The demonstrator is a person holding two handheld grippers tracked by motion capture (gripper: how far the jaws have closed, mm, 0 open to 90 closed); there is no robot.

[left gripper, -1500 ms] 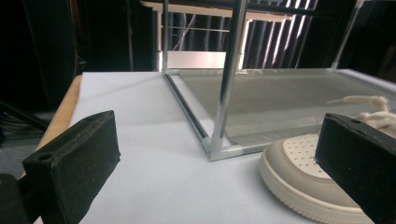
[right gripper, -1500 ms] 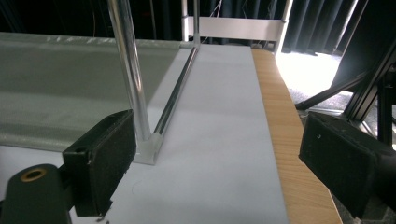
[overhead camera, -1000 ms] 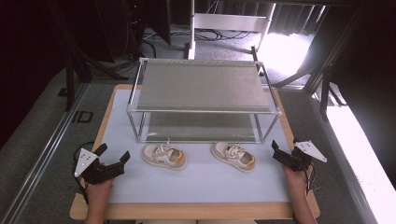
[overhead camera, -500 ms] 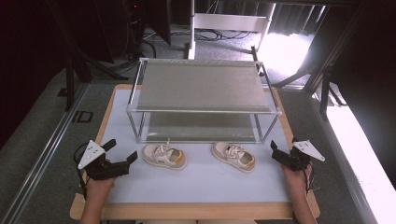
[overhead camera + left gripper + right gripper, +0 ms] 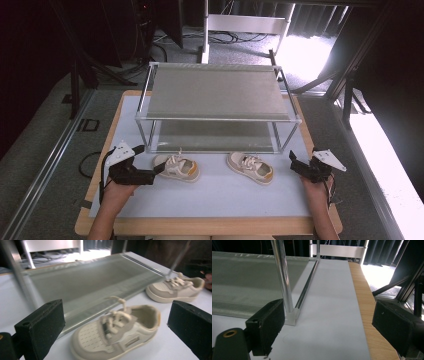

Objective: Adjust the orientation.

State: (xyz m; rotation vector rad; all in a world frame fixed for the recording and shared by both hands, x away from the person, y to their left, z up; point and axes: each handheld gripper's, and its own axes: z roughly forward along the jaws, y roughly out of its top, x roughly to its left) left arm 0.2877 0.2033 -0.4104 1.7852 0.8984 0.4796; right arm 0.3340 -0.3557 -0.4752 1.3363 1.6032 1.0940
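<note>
Since the earlier frame, left claw [image 5: 159,169] has swung in from the table's left edge toward the near shoe; right claw [image 5: 294,161] has barely shifted.

Left claw: jaws spread wide, gripping nothing. Left shoe [image 5: 116,336] sits framed between the pads in the left gripper view, toe toward me, laces loose, not yet touched. From above, the jaw tips are just beside its end.

Right claw: jaws also spread, empty, resting near the table's [image 5: 210,200] right edge, facing the rack's corner post [image 5: 283,277].

Right shoe [image 5: 251,167] lies on the white mat, apart from both claws.

Beyond: two-tier rack [image 5: 215,92], both shelves bare.

Judgement: work just starting. Neither shoe lifted; both grasps and any placing on the rack remain.
</note>
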